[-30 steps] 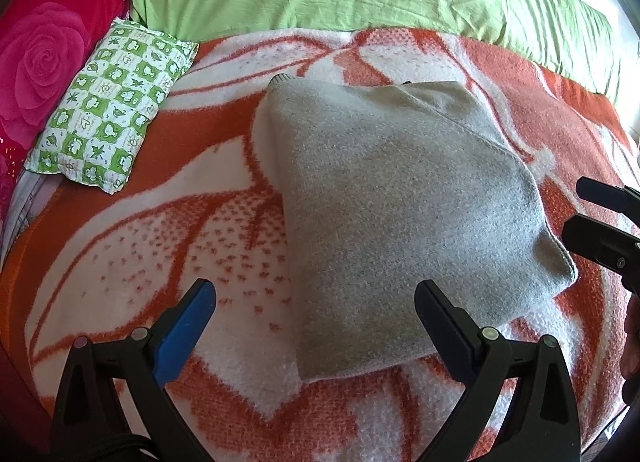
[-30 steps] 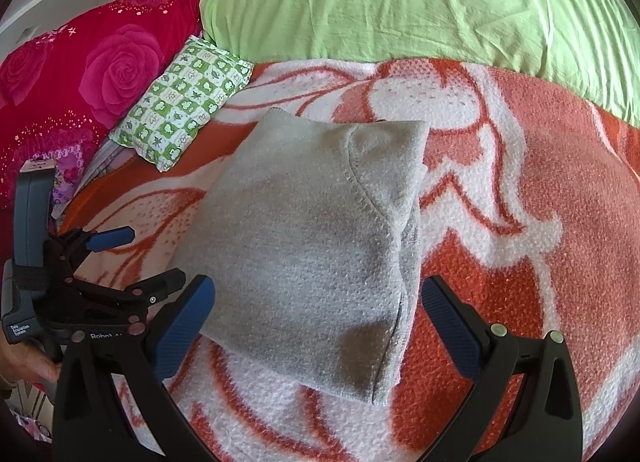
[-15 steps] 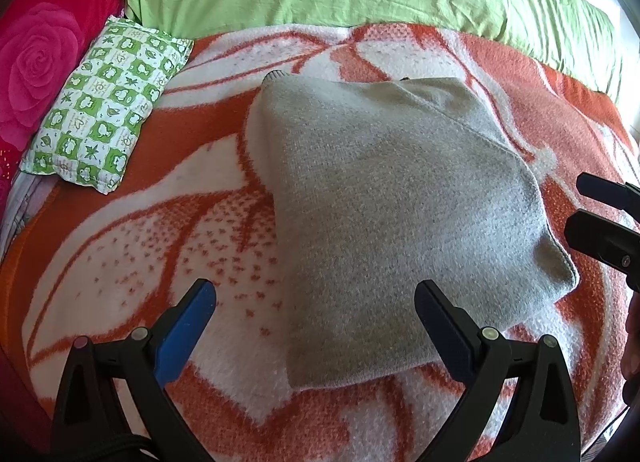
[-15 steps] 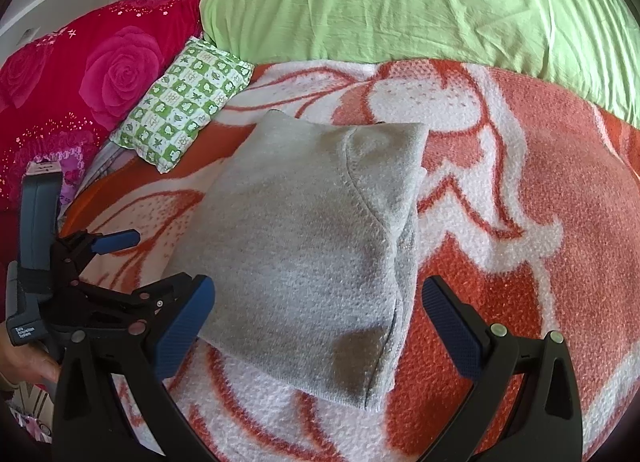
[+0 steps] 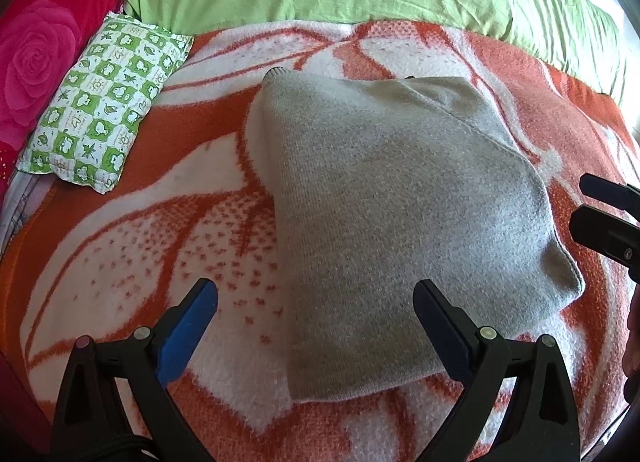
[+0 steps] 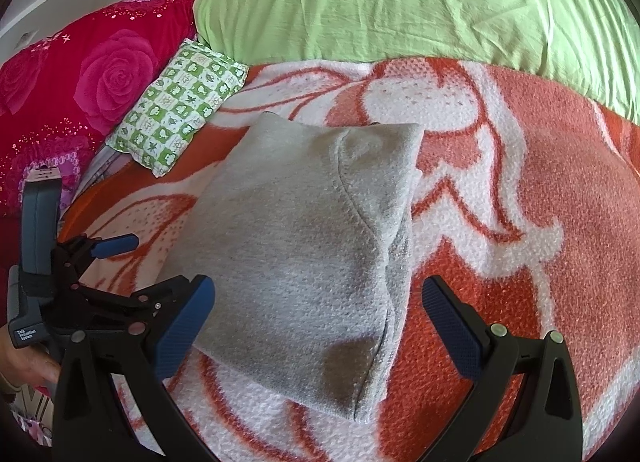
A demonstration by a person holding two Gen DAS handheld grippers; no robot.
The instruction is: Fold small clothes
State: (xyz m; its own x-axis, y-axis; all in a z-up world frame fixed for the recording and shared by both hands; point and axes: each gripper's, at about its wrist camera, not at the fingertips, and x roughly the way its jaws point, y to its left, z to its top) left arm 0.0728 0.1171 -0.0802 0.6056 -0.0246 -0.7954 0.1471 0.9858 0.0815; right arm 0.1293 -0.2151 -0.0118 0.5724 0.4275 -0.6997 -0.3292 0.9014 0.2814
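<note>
Bedding filled both views: an orange-and-white blanket spread over the bed, with a green sheet bunched at its far side. On the blanket, in the middle, lay the grey knit, already folded into a compact pad, one layer edge running as a seam across its top.

We held the left gripper spread wide above the knit's near left edge, touching nothing. Our right gripper was likewise spread, hovering over the near corner.

We judged the knit soft, light and limp, not slippery on the fuzzy blanket. It would sag if lifted by one point, so we judged the near thick edge, pinched through all layers at both corners, the best hold.

A green checked pillow and a rose cushion sat well apart to the left. Nothing stood in the way.
</note>
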